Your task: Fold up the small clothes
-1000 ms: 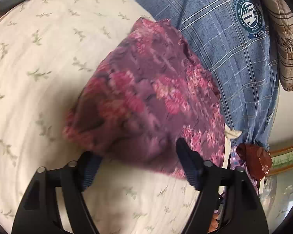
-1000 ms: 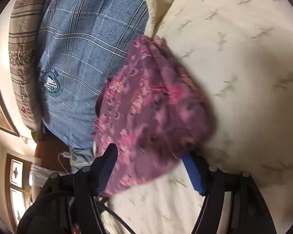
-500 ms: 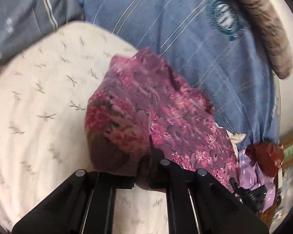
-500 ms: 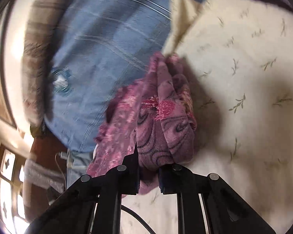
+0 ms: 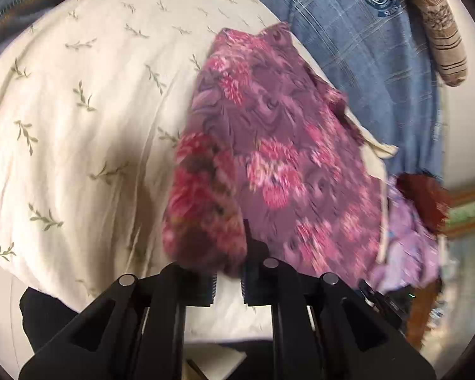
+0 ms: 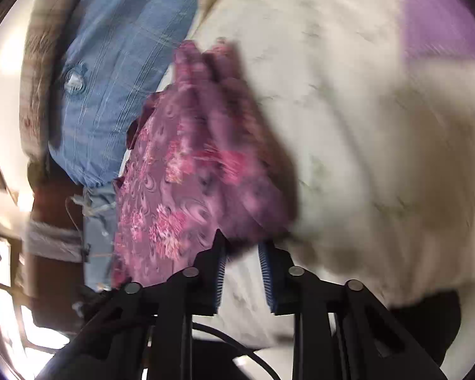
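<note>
The purple floral garment [image 5: 269,145] lies bunched on the cream leaf-print bedsheet [image 5: 79,120], its far edge just beside the blue plaid pillow [image 5: 364,47]. The left gripper [image 5: 228,281] has its jaws nearly together, pinching a rolled fold of the near hem. The right gripper [image 6: 242,272] is parting its jaws, and the cloth edge sits at their tips, seemingly no longer pressed. I'd worry that with one side let go, the fold slumps or the left pinch drags the garment askew toward the pillow. No basket, box or other container shows anywhere near the garment.
</note>
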